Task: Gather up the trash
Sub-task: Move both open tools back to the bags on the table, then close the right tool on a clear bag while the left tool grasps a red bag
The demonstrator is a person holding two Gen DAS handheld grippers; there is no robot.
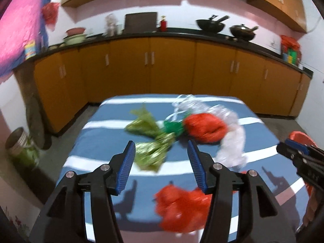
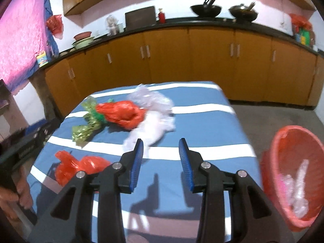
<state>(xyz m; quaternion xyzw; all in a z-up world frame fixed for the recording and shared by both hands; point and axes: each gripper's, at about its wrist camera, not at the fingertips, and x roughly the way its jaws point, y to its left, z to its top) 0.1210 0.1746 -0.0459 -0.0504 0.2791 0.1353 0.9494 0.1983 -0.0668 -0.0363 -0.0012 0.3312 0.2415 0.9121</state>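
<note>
So there's a table [image 2: 202,121] with a pile of plastic bags [image 2: 129,111] bunched toward its far left part, and one crumpled bag [image 2: 81,168] sitting apart from them near the front left edge. A waste basket [image 2: 273,162] stands on the floor just off the table's right side, with some clear plastic [image 2: 299,184] in it. Behind the table runs a counter [image 2: 202,23] over cabinets, two woks [image 2: 222,10] on its right part.

Both tongs [image 1: 161,150] [image 2: 161,148] have black arms, ribbed blue pads, and silver pivot screws.
</note>
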